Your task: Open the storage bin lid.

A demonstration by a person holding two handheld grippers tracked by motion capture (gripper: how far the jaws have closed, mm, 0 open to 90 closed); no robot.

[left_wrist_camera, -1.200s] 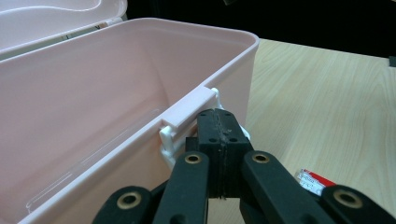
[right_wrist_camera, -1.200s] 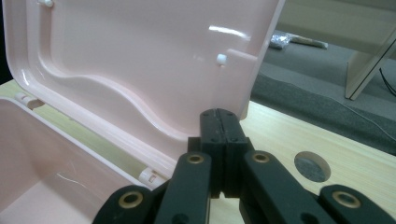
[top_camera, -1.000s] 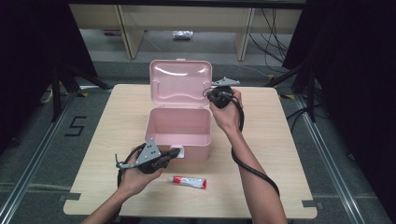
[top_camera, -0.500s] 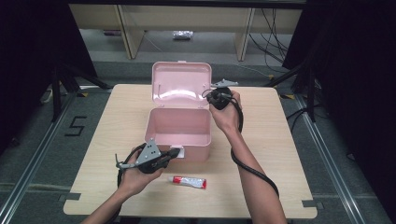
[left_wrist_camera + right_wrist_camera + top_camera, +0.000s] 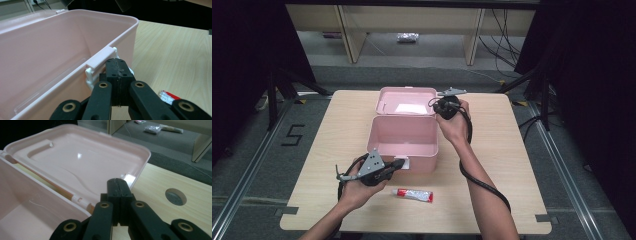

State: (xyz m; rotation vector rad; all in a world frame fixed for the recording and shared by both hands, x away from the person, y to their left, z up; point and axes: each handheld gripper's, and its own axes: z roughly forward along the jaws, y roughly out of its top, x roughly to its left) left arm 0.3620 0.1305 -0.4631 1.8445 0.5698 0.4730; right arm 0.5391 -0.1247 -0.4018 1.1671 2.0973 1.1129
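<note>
Box, pink, sits open mid-surface, lid tilted back. My left claw, jaws together, rests at its front latch. My right claw, jaws together, touches the lid's edge. Tube lies near the front.

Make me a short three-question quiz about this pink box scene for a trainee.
1. True or false: the pink box stands with its lid open.
2. Which thing lies on the table in front of the box? A. a red and white tube B. a blue cup C. a spoon
3. Which gripper has its tips at the white latch on the box's front wall?

Key
1. True.
2. A: the tube.
3. The left gripper, jaws shut; the right gripper, also shut, is at the lid's right corner.
</note>
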